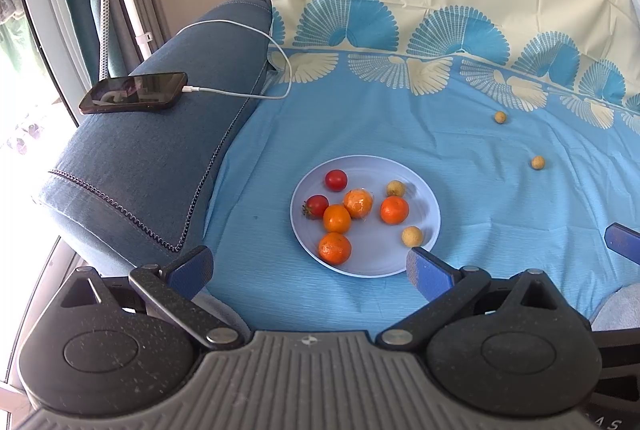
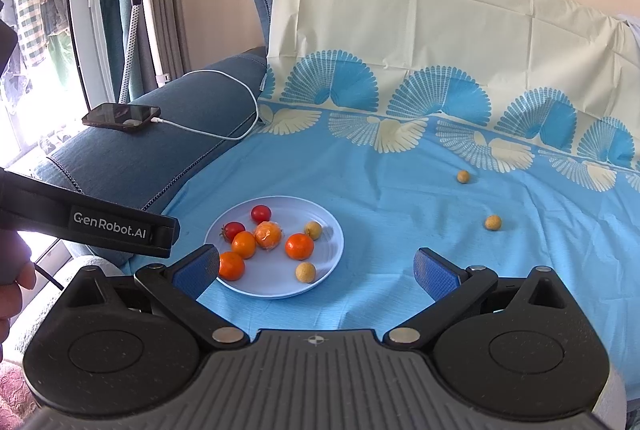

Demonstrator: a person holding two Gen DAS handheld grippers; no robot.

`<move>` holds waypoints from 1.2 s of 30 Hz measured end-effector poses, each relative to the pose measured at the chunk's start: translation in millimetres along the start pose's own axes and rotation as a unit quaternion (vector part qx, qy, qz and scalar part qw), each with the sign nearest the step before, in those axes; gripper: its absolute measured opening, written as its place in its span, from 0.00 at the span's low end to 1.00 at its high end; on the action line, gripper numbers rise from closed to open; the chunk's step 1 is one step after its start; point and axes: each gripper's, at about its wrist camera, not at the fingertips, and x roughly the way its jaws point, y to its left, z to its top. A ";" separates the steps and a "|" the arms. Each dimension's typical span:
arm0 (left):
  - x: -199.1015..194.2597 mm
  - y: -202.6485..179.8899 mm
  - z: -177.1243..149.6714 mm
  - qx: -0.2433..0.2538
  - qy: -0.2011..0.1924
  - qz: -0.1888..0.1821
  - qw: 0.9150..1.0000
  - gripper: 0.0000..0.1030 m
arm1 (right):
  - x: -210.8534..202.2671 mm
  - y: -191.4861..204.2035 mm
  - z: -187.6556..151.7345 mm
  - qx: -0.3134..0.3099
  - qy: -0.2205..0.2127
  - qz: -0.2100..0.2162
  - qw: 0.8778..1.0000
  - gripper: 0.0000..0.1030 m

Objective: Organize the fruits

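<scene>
A pale blue plate rests on the blue cloth and holds several tangerines, two red tomatoes and two small tan longans. One tangerine is wrapped in clear film. Two more longans lie loose on the cloth to the right, one farther back and one nearer. My left gripper is open just short of the plate's near rim, holding nothing. My right gripper is open too, over the plate's right side, and is empty.
A phone on a white charging cable lies on the blue sofa arm at the left. The patterned cloth runs up the sofa back. A blue fingertip of the other gripper shows at the right edge. A hand is at the far left.
</scene>
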 end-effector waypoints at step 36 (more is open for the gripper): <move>-0.2 0.1 0.6 -0.001 0.001 0.001 1.000 1.00 | 2.9 0.7 -0.2 0.000 0.000 0.000 1.000 0.99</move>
